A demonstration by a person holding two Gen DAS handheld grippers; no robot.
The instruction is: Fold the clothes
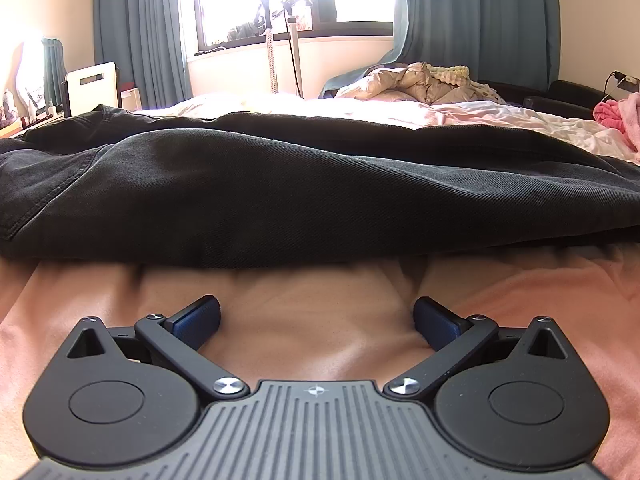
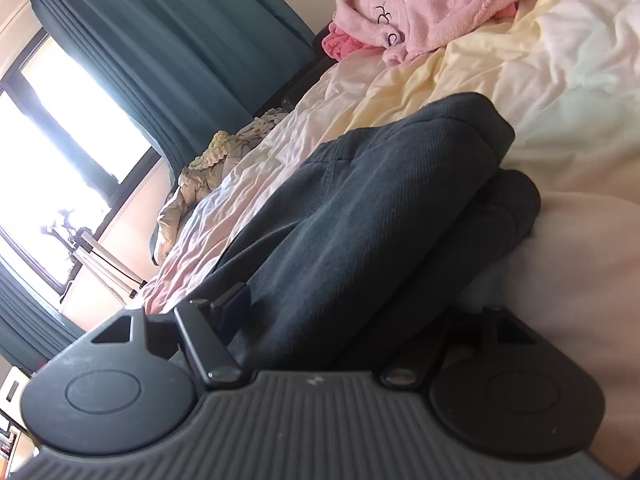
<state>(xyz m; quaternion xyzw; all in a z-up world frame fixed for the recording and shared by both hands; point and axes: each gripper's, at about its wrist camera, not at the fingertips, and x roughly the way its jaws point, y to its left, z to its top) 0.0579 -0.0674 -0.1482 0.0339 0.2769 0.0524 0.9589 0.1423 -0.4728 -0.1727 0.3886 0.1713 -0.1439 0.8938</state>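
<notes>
Trousers (image 1: 280,184), black twill denim, thick and softly folded, lying lengthwise across the wrinkled pink bedsheet (image 1: 304,332). Left gripper (image 1: 317,320) open and empty just before them. Right gripper (image 2: 344,320) spread around the folded cloth; grip unclear.

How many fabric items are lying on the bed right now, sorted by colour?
Black: 1, the black trousers
Pink: 1, the pale pink fleece garment
Hot pink: 1, the hot pink cloth beside it
Beige: 1, the beige puffy jacket near the curtains
Total: 4, not counting the bed sheets
</notes>
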